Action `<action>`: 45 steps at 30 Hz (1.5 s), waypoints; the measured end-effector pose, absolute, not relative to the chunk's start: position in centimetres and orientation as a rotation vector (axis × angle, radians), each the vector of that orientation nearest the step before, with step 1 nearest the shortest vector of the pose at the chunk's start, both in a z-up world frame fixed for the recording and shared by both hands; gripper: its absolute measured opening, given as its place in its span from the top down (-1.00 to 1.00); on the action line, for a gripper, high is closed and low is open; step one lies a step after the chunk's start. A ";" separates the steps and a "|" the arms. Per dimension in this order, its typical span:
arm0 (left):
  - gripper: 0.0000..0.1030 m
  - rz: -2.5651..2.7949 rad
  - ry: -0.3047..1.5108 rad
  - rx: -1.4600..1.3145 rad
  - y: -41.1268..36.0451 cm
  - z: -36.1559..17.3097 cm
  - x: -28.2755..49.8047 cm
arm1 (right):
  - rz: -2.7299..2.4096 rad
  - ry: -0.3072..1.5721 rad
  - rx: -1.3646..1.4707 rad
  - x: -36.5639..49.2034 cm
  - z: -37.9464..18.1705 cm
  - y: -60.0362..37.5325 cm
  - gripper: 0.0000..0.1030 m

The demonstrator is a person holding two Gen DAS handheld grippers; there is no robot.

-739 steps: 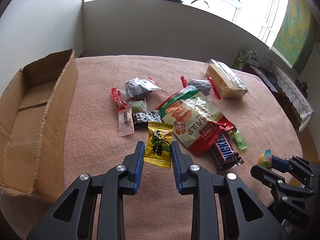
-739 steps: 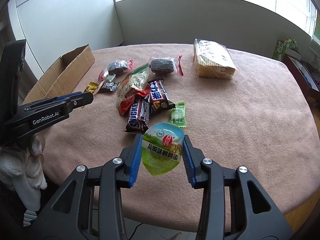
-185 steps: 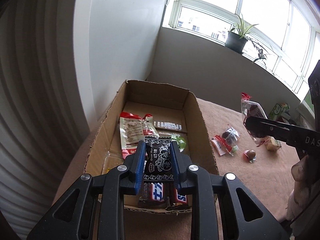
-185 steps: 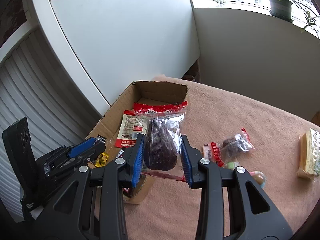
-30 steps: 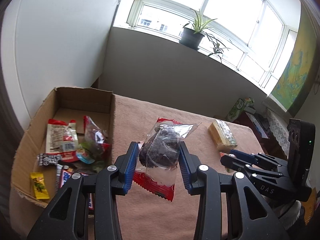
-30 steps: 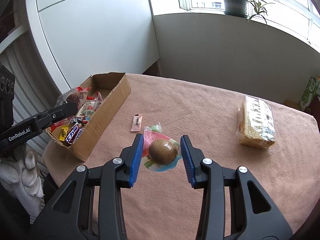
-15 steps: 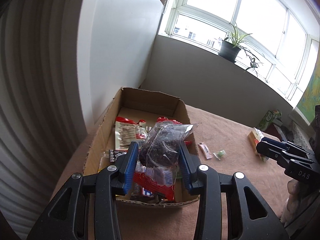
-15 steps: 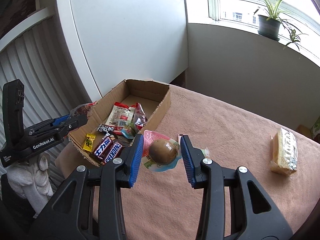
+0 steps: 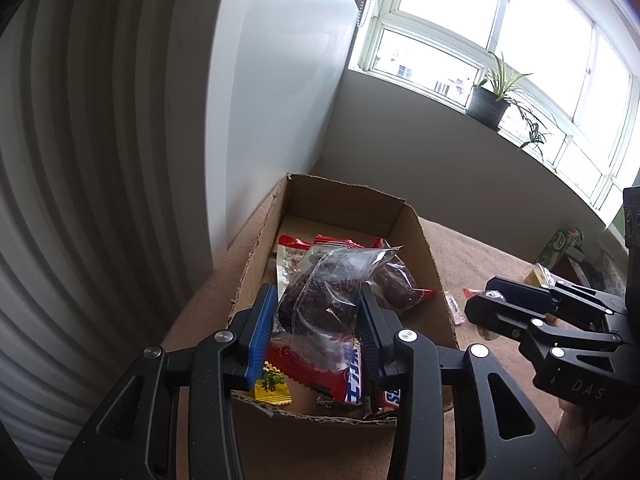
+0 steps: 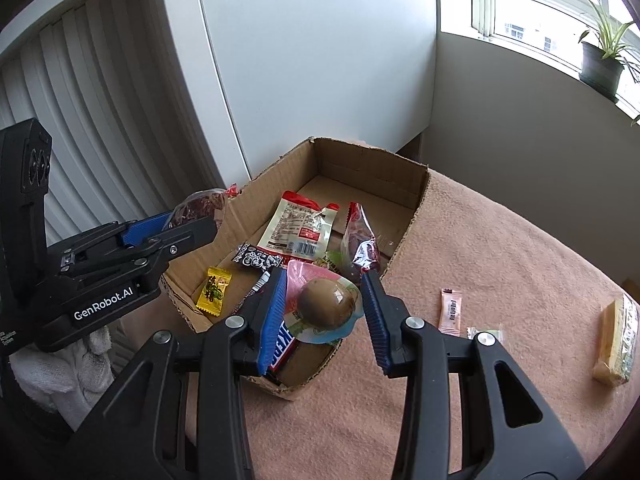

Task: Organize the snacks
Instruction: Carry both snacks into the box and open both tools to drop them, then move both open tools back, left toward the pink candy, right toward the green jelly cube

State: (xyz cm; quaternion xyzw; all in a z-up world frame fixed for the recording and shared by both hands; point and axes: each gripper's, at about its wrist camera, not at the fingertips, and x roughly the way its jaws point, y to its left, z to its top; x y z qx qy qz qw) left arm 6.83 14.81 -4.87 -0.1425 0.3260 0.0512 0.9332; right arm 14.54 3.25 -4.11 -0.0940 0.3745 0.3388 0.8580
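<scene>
Snacks: light, crinkly, slippery; left gripper clamped a cake bag mid-frame, right gripper an egg pack.

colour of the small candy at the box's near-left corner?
Yellow candy with green print; clearest in the right wrist view.
</scene>
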 end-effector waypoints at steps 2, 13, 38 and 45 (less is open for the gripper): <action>0.25 0.108 0.668 -0.292 14.9 -4.9 6.9 | 0.718 0.796 -0.201 14.6 -4.5 3.7 0.20; -0.08 0.135 0.670 -0.270 15.1 -4.7 7.2 | 0.722 0.771 -0.190 14.4 -3.9 3.5 -0.40; -0.12 -0.050 0.610 -0.194 6.0 -2.3 6.3 | 0.522 0.898 0.001 21.3 -5.7 -11.6 -0.39; -0.06 -0.135 0.672 -0.160 2.0 -4.1 6.6 | 0.539 0.971 -0.080 21.7 -9.4 -10.2 -0.16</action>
